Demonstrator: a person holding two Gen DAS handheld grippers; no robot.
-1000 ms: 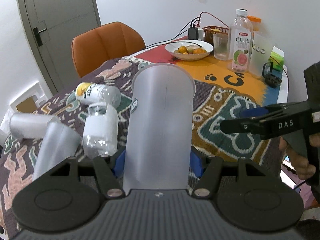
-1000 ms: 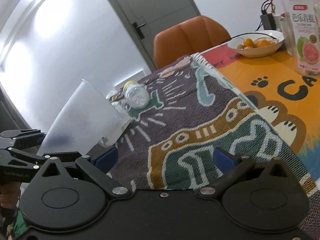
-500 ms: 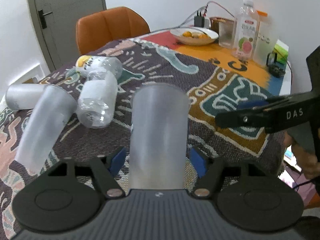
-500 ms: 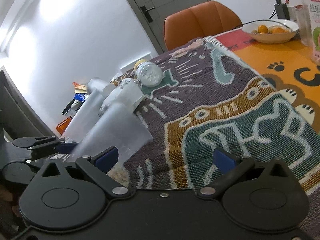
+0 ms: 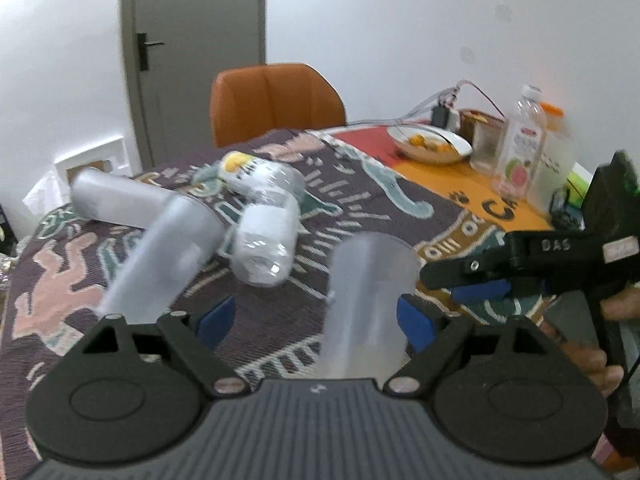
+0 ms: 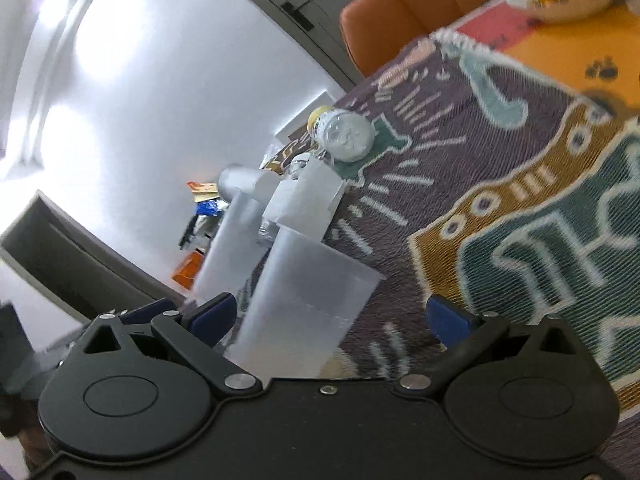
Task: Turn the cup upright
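Observation:
A frosted translucent cup [image 5: 366, 300] stands mouth up on the patterned tablecloth, between the fingers of my left gripper [image 5: 316, 318]. The jaws are wide open, with a clear gap on the left side of the cup. The same cup [image 6: 304, 300] shows in the right wrist view, between the open fingers of my right gripper [image 6: 332, 314], nearer the left finger. The right gripper [image 5: 480, 280] also shows at the right of the left wrist view, empty. Two more frosted cups [image 5: 168, 260] [image 5: 120, 200] lie on their sides at the left.
Two plastic bottles [image 5: 268, 240] [image 5: 260, 172] lie on the cloth behind the cups. At the far right stand a fruit bowl [image 5: 430, 144], a glass, a guava drink bottle [image 5: 520, 148] and a pitcher. An orange chair [image 5: 276, 100] stands behind the table.
My left gripper has opened and let go of the cup, which now stands on the cloth. The camera has dropped and tilted up. The right gripper has moved closer to the cup.

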